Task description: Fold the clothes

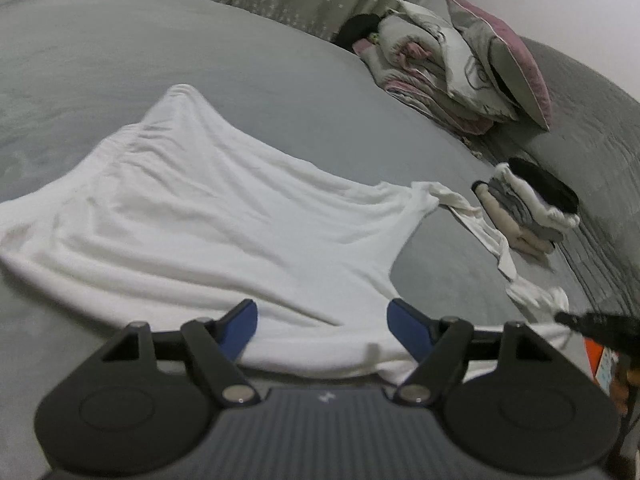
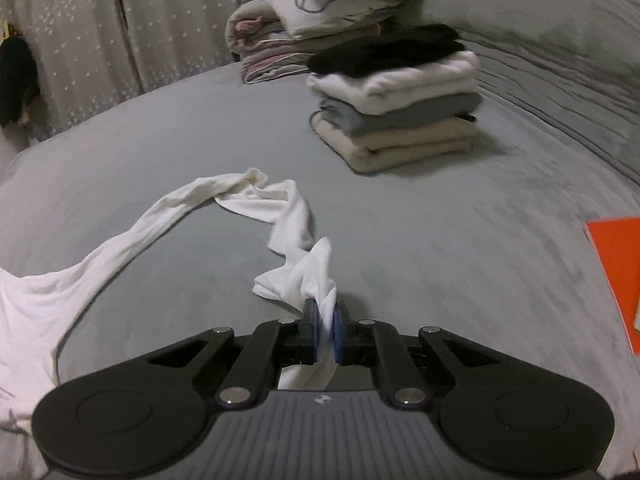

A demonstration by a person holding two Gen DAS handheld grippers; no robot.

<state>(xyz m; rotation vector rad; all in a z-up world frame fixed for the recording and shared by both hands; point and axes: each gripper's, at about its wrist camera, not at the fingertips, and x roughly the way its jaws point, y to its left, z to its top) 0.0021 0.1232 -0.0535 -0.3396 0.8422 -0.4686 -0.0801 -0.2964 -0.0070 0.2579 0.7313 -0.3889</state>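
A white sleeveless top (image 1: 192,208) lies spread on the grey bed, hem to the far left and shoulder straps (image 1: 480,224) trailing right. My left gripper (image 1: 322,322) stands open just above the top's near edge, with cloth below the blue pads and nothing pinched. In the right wrist view, my right gripper (image 2: 325,318) is shut on a bunched strap (image 2: 308,272) of the same top, and cloth hangs out behind the pads. The other strap (image 2: 168,208) curves away to the left toward the body (image 2: 28,320).
A stack of folded clothes (image 2: 396,112), black piece on top, sits on the bed past the straps. Folded bedding and pillows (image 1: 460,68) are piled further back by a curtain (image 2: 100,40). An orange object (image 2: 616,276) lies at the right edge.
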